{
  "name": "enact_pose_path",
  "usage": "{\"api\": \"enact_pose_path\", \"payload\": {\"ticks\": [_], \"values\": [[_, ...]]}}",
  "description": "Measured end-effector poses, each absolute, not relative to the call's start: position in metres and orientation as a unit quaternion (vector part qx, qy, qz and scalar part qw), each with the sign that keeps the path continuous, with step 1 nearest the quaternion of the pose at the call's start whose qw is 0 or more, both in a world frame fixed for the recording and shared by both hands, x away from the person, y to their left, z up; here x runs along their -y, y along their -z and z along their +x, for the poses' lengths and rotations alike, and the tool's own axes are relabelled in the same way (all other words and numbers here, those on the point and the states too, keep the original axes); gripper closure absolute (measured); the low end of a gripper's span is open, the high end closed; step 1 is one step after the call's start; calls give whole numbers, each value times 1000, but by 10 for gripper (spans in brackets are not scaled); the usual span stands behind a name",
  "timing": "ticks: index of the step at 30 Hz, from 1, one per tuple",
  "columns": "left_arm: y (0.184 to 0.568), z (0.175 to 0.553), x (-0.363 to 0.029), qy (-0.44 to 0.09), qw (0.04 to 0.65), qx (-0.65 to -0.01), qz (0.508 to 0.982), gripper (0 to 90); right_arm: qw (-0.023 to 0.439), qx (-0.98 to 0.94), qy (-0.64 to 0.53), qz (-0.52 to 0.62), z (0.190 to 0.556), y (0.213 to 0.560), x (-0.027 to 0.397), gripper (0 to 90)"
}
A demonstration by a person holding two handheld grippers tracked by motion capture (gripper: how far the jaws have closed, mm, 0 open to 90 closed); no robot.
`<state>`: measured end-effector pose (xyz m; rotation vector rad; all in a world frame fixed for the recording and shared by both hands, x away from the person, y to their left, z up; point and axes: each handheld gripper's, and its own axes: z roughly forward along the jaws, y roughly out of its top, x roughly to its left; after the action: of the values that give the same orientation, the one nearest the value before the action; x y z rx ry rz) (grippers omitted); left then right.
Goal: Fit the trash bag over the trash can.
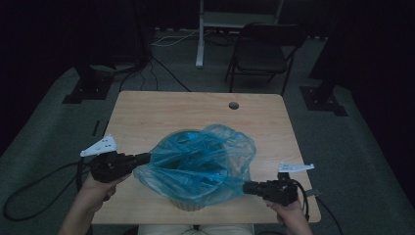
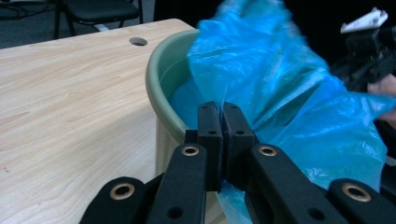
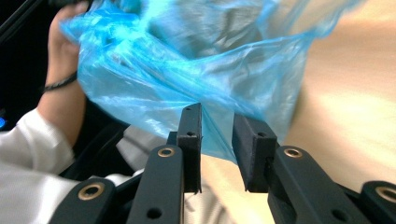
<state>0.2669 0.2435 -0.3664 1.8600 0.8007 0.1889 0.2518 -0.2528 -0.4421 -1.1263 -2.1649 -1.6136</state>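
Note:
A thin blue plastic bag [image 1: 195,156] is draped over a pale green round bin [image 2: 156,70] that stands near the front edge of the wooden table [image 1: 171,107]. The bin's base [image 1: 188,204] shows under the bag. My left gripper [image 1: 147,157] is at the bag's left side, its jaws [image 2: 222,109] shut on the bag's edge [image 2: 280,93] just outside the bin's rim. My right gripper [image 1: 246,187] is at the bag's front right corner. Its jaws [image 3: 217,116] stand slightly apart with a fold of the bag [image 3: 187,70] running down between them.
The table has a round cable hole [image 1: 233,105] near its far edge. A folding chair [image 1: 262,49] and a white stand [image 1: 199,39] are on the floor beyond the table. Cables trail on the floor at the left.

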Motion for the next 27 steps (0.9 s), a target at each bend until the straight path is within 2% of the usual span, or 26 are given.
{"api": "enact_pose_path", "payload": {"ticks": [4,5,9,12,15,18,22,23,25,27], "values": [[368,268,-246,-72,533,-340,771,883,78,721,557,-406,254,433,275,702],[368,269,-246,-71,532,-339,772,883,49,714,561,-416,261,421,287,690],[366,270,-245,-68,536,-336,771,882,21,711,571,-409,286,391,290,629],[364,270,-243,-67,535,-332,774,882,14,715,583,-386,315,365,273,539],[364,271,-242,-63,537,-331,773,861,21,729,582,-360,338,348,247,489],[364,272,-242,-59,538,-330,773,858,38,747,568,-344,362,340,216,465],[363,270,-246,-57,540,-328,773,796,49,772,538,-336,386,338,183,462],[363,270,-247,-59,538,-329,774,750,50,781,524,-335,391,339,175,466],[361,271,-249,-60,537,-327,775,750,46,795,505,-334,398,341,166,622],[360,271,-250,-64,534,-326,777,752,33,810,483,-332,404,341,158,823]]}}
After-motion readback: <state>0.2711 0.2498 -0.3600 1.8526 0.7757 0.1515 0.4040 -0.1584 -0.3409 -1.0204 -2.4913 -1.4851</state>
